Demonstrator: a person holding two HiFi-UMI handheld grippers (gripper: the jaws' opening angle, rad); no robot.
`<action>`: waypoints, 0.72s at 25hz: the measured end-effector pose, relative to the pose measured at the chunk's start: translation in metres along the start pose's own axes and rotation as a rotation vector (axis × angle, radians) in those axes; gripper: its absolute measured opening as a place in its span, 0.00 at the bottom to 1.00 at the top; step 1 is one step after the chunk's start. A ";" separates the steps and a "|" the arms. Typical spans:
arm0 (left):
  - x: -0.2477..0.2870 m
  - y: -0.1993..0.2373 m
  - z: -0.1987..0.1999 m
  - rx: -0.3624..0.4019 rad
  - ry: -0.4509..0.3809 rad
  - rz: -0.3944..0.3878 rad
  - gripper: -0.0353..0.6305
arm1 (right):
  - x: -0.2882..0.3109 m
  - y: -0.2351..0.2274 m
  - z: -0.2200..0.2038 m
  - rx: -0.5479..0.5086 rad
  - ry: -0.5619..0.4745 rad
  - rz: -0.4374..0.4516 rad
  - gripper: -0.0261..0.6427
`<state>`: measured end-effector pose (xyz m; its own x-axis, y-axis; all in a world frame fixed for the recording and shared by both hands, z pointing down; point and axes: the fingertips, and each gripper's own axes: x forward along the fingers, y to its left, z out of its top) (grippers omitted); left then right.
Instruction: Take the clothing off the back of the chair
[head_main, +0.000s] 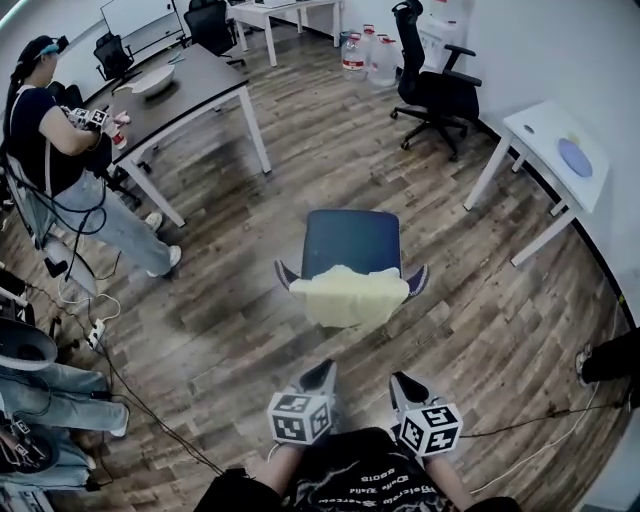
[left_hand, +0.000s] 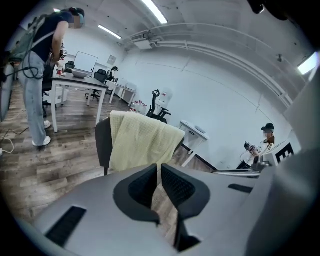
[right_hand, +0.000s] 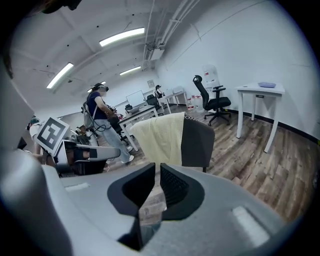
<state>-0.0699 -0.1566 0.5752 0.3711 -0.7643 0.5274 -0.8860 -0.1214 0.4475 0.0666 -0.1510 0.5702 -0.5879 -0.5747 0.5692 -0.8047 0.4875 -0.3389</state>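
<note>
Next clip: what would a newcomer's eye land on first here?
The pale yellow cloth draped over the back of the dark chair, mid-floor. Nearer, the left gripper and right gripper point at it, both shut and empty. A person stands by a table, upper left.

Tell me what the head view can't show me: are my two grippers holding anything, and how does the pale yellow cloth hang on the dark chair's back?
Observer: The left gripper is shut, with nothing between its jaws.
Operator: And the right one?
Observer: The right gripper has its jaws almost together, and it is empty too.
Operator: The cloth?
Observer: The pale yellow waffle-textured cloth hangs down the rear of the dark grey chair back. Its lower edge is hidden behind the gripper's body.
</note>
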 end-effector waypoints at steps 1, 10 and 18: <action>0.007 0.005 0.010 0.008 0.003 -0.003 0.07 | 0.010 -0.002 0.009 0.002 0.000 -0.004 0.08; 0.054 0.065 0.039 -0.003 0.152 -0.041 0.32 | 0.079 -0.017 0.057 0.032 0.004 -0.058 0.37; 0.083 0.095 0.045 0.035 0.247 -0.062 0.45 | 0.112 -0.023 0.049 0.159 0.048 -0.084 0.52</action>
<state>-0.1356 -0.2603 0.6288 0.4782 -0.5773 0.6619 -0.8668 -0.1887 0.4616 0.0153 -0.2591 0.6056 -0.5167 -0.5748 0.6345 -0.8559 0.3270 -0.4007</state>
